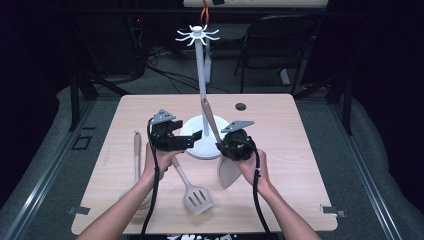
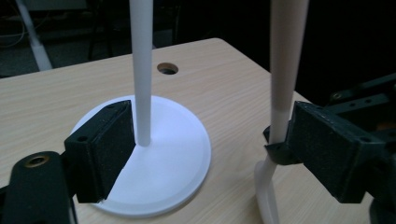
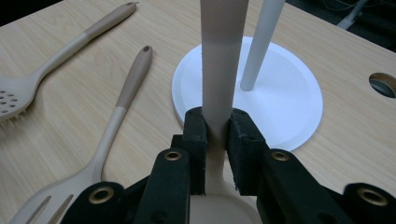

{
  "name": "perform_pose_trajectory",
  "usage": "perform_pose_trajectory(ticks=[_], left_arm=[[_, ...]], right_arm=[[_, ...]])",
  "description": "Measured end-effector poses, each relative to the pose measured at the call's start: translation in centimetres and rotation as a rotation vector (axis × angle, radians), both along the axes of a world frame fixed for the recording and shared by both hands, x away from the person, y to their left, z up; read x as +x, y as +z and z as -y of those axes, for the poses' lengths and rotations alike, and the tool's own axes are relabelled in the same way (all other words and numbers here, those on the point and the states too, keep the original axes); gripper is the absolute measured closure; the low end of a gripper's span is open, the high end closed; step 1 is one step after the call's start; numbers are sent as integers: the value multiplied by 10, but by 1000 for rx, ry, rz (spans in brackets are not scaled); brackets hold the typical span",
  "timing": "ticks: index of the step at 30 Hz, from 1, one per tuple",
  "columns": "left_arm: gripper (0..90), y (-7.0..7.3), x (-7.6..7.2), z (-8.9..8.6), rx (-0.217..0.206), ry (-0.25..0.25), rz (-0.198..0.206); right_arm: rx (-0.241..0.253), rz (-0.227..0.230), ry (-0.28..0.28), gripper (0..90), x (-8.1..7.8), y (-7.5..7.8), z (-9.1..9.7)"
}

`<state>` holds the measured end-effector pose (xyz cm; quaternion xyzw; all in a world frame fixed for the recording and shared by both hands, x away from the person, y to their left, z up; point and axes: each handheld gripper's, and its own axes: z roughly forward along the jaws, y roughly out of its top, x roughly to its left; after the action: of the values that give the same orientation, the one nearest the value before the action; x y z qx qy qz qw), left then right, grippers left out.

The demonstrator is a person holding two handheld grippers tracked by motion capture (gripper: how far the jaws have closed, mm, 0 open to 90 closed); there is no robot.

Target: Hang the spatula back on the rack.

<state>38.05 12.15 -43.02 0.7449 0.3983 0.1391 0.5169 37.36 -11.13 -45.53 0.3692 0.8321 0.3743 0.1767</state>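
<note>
A white utensil stand (image 1: 201, 75) with a round base (image 2: 173, 158) and hooks on top rises at the table's middle. My right gripper (image 1: 227, 145) is shut on the neck of a beige spatula (image 3: 219, 60). The spatula stands nearly upright, its brown handle leaning toward the pole and its blade (image 1: 228, 172) pointing down by the table. My left gripper (image 1: 192, 139) is just left of the base with its jaws wide apart. In the left gripper view, the left gripper (image 2: 212, 109) frames the pole (image 2: 141, 70) with nothing between its pads.
A slotted turner (image 1: 197, 197) lies near the front middle of the table, its handle (image 3: 133, 79) pointing toward the base. A perforated spoon (image 3: 70, 44) lies to the left, partly under the left forearm. A cable hole (image 1: 241, 106) sits behind the stand.
</note>
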Motion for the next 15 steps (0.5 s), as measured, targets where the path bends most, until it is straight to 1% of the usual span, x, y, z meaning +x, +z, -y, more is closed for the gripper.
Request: perform_pose_trajectory(ticks=[1, 2, 5, 7, 9, 10, 12, 13, 14, 15], left_arm=[[153, 1, 0, 1, -1, -3, -5], [165, 1, 0, 2, -10, -10, -2], [210, 2, 0, 8, -24, -27, 5], [244, 0, -1, 14, -21, -42, 8], [282, -1, -2, 19, -18, -54, 11], [302, -1, -2, 22, -24, -61, 15], [351, -2, -2, 27, -24, -75, 18], [389, -2, -2, 31, -27, -89, 23], [389, -3, -2, 33, -26, -94, 23], [408, -3, -2, 36, -28, -102, 26]], right_arm=[[0, 0, 0, 785, 0, 0, 0], [-8, -1, 3, 786, 0, 0, 0], [1, 6, 0, 785, 0, -1, -2], [4, 2, 0, 785, -1, -1, -3], [19, 14, 0, 786, -2, 0, -3], [19, 20, 0, 786, -2, 0, -3], [19, 27, -1, 786, -4, 2, -3], [20, 36, -3, 786, -5, 4, -3], [20, 36, -3, 786, -5, 4, -3], [14, 36, 1, 786, -5, 5, -3]])
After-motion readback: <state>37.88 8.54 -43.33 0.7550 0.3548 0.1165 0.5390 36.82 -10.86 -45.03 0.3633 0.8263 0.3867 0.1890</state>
